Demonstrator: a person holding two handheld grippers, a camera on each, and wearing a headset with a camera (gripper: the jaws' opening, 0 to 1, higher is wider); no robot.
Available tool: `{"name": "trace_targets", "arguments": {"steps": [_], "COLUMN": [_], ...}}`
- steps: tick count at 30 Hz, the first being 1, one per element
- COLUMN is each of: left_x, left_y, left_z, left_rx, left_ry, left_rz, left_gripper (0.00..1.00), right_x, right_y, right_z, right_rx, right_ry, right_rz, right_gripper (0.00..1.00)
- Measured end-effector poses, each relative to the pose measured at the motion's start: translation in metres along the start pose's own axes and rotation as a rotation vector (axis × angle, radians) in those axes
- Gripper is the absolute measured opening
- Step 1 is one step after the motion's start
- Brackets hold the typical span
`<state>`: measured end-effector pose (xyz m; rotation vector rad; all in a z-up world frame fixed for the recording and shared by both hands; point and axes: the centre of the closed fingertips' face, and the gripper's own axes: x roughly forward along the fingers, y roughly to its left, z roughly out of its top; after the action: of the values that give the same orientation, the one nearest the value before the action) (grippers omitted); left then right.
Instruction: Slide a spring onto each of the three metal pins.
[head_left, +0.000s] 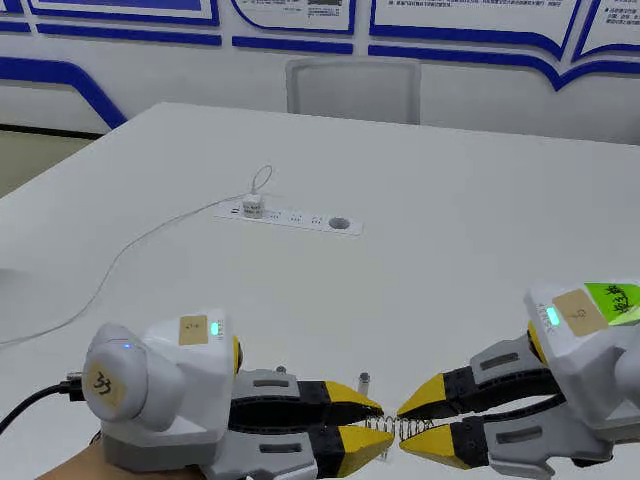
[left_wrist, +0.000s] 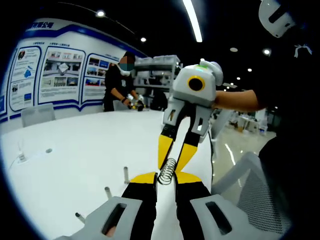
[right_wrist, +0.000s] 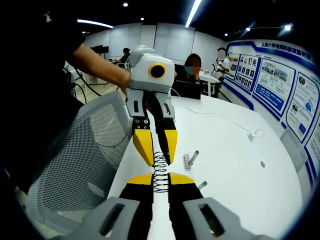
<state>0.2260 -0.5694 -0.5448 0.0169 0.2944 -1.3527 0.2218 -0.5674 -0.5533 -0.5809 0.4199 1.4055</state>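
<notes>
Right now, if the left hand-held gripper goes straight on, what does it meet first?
The coiled metal spring already at its tips, then almost at once the yellow tips of the right hand-held gripper facing it.

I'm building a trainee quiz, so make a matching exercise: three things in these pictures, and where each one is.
1 coiled metal spring
2 small white charger cube
3 grey office chair

A in the white socket strip
B beyond the white table, at its far edge
C between left tongs and right tongs

Pairs: 1-C, 2-A, 3-B

spring between left tool and right tool, pin behind
</notes>
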Motion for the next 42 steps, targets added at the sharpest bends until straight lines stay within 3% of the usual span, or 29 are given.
{"name": "trace_targets", "arguments": {"steps": [11, 20, 37, 42], "left_x": [0.002, 0.005, 0.005, 0.003], "left_y": [-0.001, 0.001, 0.000, 0.000], "left_z": [0.004, 0.007, 0.012, 0.017], "left_rx": [0.032, 0.080, 0.122, 0.118], "left_ry": [-0.016, -0.023, -0.031, -0.046], "left_rz": [-0.008, -0.004, -0.028, -0.029], "left_gripper": [0.11, 0.10, 0.09, 0.09], "right_x": [-0.003, -0.004, -0.011, -0.012], "right_y": [-0.001, -0.007, -0.009, -0.010], "right_z": [0.002, -0.001, 0.002, -0.005], "right_rx": [-0.016, -0.032, 0.005, 0.010], "right_ry": [-0.013, 0.002, -0.029, -0.006], "right_rz": [0.000, -0.029, -0.033, -0.044], "right_gripper": [0.11, 0.12, 0.13, 0.17]}}
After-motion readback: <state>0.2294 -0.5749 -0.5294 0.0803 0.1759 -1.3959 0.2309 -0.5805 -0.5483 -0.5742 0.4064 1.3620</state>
